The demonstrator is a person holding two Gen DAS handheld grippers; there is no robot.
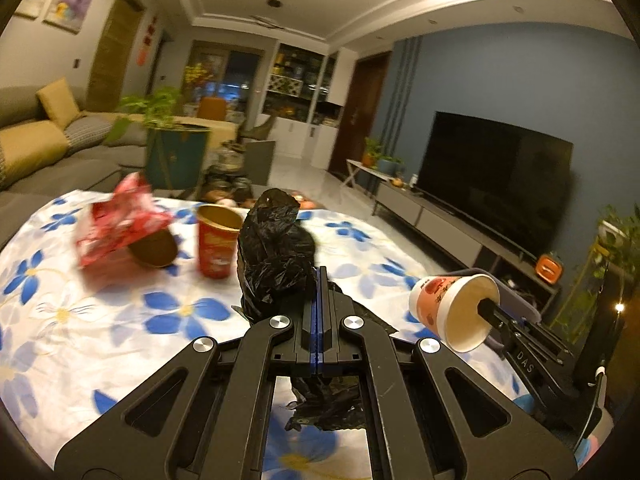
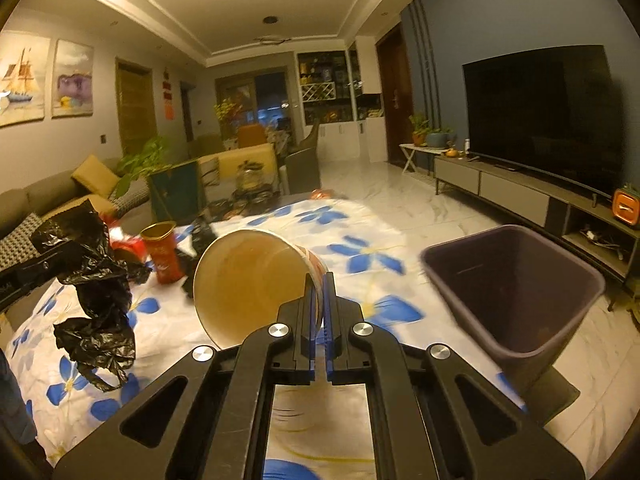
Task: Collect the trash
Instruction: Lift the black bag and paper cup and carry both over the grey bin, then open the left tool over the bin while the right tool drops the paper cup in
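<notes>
Left wrist view: the left gripper (image 1: pixel 318 300) has its blue-padded fingers (image 1: pixel 313 320) pressed nearly together, pinching a crumpled black plastic bag (image 1: pixel 276 256). The bag bunches up above the fingertips and a ragged tail of it hangs below the jaws. Under it lies the desk (image 1: pixel 100 340), covered by a white cloth printed with blue flowers. To the right, the right gripper (image 1: pixel 490 308) holds a white paper cup with red-orange print (image 1: pixel 452 306) on its side, one finger inside the mouth; the outer finger is hidden behind the cup wall. Farther off on the desk stands an upright red paper cup with a gold rim (image 1: pixel 216 242). Left of it, a crinkled red and white wrapper (image 1: pixel 120 224) rests on a tipped brown-mouthed cup (image 1: pixel 154 248); both are smeared by blur, so their print cannot be read.

Right wrist view: the right gripper (image 2: pixel 319 300) is narrowed onto the rim of the white paper cup (image 2: pixel 248 280), its wall clamped between the two blue pads, mouth turned to the camera. The cup's base is hidden behind its own mouth. At the left the black bag (image 2: pixel 96 300) dangles from the left gripper (image 2: pixel 44 266), whose fingertips are buried in plastic. To the right, at the desk's edge, sits a dark purple square plastic bin (image 2: pixel 516 292), open; whether it stands on the desk or beside it is unclear, and its inside is too dim to read. Beyond the white cup, the red cup (image 2: pixel 164 252) stands on the desk.
</notes>
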